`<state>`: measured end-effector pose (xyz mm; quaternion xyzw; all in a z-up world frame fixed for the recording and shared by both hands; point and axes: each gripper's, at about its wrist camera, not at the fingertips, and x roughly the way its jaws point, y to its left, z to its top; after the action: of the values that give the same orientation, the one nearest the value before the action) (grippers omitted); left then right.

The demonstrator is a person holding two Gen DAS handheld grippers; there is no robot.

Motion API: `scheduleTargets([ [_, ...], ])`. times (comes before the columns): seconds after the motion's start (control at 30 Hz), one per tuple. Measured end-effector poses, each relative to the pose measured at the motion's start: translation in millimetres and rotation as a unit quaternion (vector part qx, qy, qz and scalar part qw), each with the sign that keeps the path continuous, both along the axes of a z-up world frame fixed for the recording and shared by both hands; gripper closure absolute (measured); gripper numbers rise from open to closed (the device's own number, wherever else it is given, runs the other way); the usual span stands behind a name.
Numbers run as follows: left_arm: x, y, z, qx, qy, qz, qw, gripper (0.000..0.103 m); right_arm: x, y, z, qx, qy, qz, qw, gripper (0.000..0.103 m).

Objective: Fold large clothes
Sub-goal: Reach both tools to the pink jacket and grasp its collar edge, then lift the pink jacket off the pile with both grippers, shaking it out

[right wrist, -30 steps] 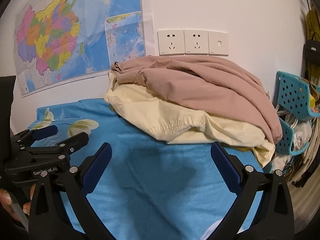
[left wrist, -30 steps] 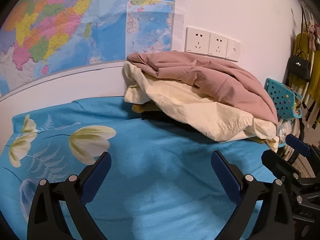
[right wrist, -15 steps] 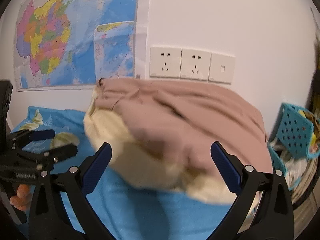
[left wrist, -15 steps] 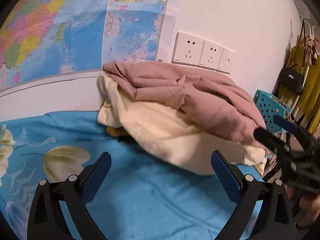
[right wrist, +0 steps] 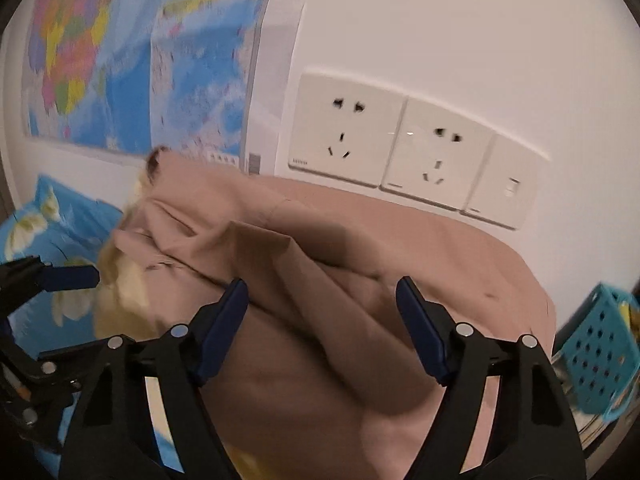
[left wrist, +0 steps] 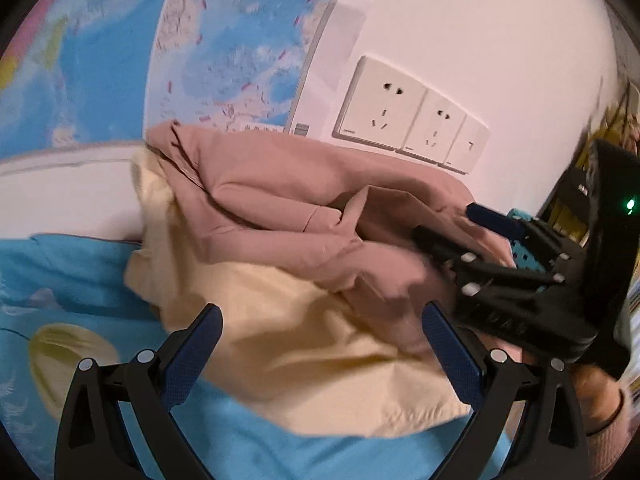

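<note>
Left wrist view. My left gripper (left wrist: pixel 320 344) stands with its jaws wide apart and nothing between the pads; its blue-padded fingers (left wrist: pixel 192 350) frame the near edge of the cream garment (left wrist: pixel 304 340). That garment lies crumpled on the blue floral bedsheet (left wrist: pixel 72 280), and the pink garment (left wrist: pixel 288 208) is heaped on top of it, the pile set against the white wall (left wrist: pixel 480 40). Above the pile hang the wall map (left wrist: pixel 200 48) and the row of white sockets (left wrist: pixel 412 120). At the right, my right gripper (left wrist: pixel 452 228) reaches into the pink garment from the side; one blue finger shows above the fabric and a black one lies against it. My right hand (left wrist: pixel 600 396), in a pink cuff, shows below the gripper body.

Right wrist view. My right gripper (right wrist: pixel 322 324) has its jaws closing, and a raised fold of the pink garment (right wrist: pixel 320 280) stands between the blue pads; the pads do not press on it. The cloth is blurred here. A strip of the cream garment (right wrist: pixel 120 280) shows at the pile's left edge, over the bedsheet (right wrist: pixel 48 216). My left gripper (right wrist: pixel 60 292) enters at the far left, one blue fingertip near the cream cloth. The sockets (right wrist: pixel 400 152) sit just above the pile, and a teal perforated basket (right wrist: pixel 596 352) stands at the right.
</note>
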<state>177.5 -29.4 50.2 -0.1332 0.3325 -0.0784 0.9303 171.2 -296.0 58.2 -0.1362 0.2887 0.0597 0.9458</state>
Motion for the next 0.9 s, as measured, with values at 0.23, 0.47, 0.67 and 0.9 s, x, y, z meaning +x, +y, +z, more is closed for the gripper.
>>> scheduleTargets([
  [0.23, 18, 14, -15, -0.011, 0.010, 0.032, 0.9994, 0.041, -23, -4, -10, 0.000, 0.019, 0.020, 1.000, 0.101],
  [0.47, 15, 26, -24, -0.028, 0.003, 0.019, 0.9994, 0.044, -65, 5, 5, -0.032, -0.002, 0.049, 0.998, 0.054],
  [0.67, 5, 31, -29, -0.028, -0.006, 0.047, 0.9985, 0.051, -45, 82, -6, -0.102, 0.000, 0.135, 0.986, 0.046],
  [0.9, 0, 52, -41, -0.076, -0.011, 0.036, 0.9964, 0.049, -7, 91, -1, -0.073, 0.052, 0.145, 0.985, 0.099],
])
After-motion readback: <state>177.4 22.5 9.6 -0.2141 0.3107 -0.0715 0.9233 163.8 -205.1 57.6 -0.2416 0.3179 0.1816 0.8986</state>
